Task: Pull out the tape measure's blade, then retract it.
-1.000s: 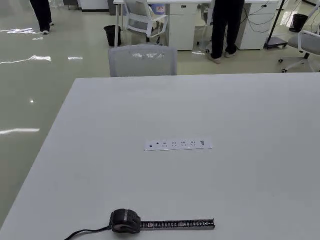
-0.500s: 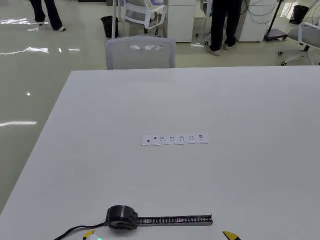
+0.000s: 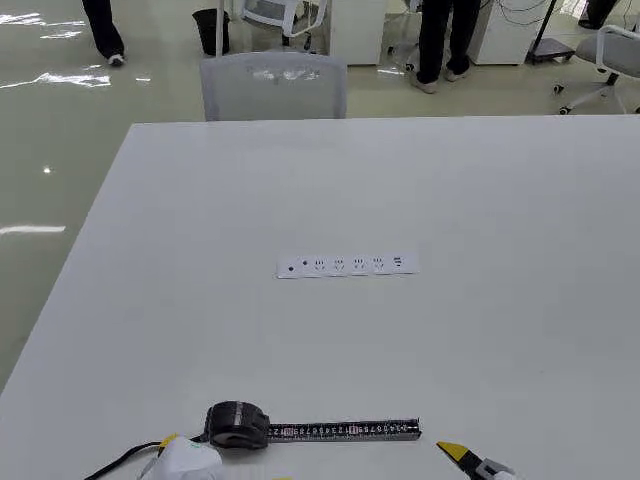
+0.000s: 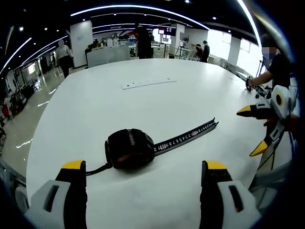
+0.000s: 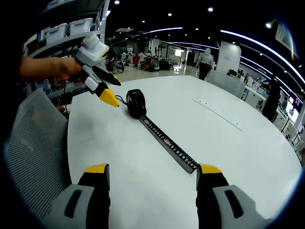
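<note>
Shows tape measure [image 3: 238, 425] at bottom centre of head view, blade [image 3: 345, 431] lying rightward along table [image 3: 400, 180] — case [image 4: 129, 149] dead ahead of left gripper [image 4: 144, 165], blade tip nearer right gripper [image 5: 153, 168]; both pairs of jaws spread, empty.

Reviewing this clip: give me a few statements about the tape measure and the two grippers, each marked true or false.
1. The blade is partly pulled out of the case. True.
2. The left gripper is shut on the case. False: it is open, with the case ahead of its jaws.
3. The right gripper grips the blade's end. False: it is open, and the blade lies free on the table.
4. A socket strip sits farther out on the table. True.
</note>
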The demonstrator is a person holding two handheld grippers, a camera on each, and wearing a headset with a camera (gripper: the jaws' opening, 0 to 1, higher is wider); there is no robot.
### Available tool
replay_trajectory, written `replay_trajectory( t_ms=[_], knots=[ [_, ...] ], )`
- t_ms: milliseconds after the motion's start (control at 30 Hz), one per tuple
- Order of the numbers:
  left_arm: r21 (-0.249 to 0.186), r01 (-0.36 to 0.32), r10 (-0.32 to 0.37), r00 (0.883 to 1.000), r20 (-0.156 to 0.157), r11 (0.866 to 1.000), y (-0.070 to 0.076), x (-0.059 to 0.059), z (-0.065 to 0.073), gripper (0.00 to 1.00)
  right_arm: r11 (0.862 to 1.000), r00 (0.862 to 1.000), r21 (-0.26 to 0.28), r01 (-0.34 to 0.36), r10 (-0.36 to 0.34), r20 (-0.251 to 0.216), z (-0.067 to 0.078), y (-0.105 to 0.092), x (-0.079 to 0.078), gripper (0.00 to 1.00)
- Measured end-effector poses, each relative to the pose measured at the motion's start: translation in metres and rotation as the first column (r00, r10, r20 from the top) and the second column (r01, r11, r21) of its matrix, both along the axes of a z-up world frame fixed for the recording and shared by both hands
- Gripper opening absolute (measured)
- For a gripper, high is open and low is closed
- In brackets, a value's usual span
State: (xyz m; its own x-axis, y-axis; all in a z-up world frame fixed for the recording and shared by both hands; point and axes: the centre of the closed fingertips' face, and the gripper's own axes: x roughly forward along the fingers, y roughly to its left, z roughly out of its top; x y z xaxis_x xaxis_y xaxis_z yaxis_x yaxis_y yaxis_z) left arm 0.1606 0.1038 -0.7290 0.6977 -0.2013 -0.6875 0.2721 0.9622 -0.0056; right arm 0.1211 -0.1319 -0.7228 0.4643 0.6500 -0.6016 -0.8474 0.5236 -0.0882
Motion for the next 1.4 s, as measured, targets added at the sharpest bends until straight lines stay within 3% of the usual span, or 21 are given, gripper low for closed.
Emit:
replay_trajectory(
  t_ms=[233,600,733,800,1167,1400],
  knots=[
    [-0.007,-0.019,0.019,1.000,-0.009,1.000,0.002,0.009,-0.003,0.99,0.998,0.998,-0.002,-0.061,0.061,-0.017,-0.002,-0.002,0.006,0.70],
    [-0.015,-0.039,0.038,0.999,-0.033,0.999,0.006,0.021,-0.011,0.98,0.984,0.984,-0.019,-0.179,0.178,-0.014,-0.003,-0.006,0.026,0.58],
    [-0.024,-0.042,0.041,0.998,-0.048,0.999,0.005,0.023,-0.016,0.96,0.977,0.978,-0.021,-0.211,0.210,-0.009,-0.007,-0.009,0.036,0.46],
    [-0.025,-0.043,0.042,0.998,-0.052,0.999,0.005,0.024,-0.016,0.96,0.975,0.975,-0.016,-0.222,0.221,-0.030,-0.009,-0.009,0.037,0.47],
    [-0.021,-0.046,0.044,0.996,-0.082,0.999,0.009,0.031,-0.022,0.95,0.949,0.952,-0.084,-0.304,0.300,-0.051,-0.029,-0.015,0.054,0.43],
    [-0.028,-0.053,0.050,0.993,-0.103,0.998,0.011,0.037,-0.027,0.94,0.937,0.943,-0.108,-0.331,0.325,-0.066,-0.033,-0.018,0.067,0.41]
  ],
)
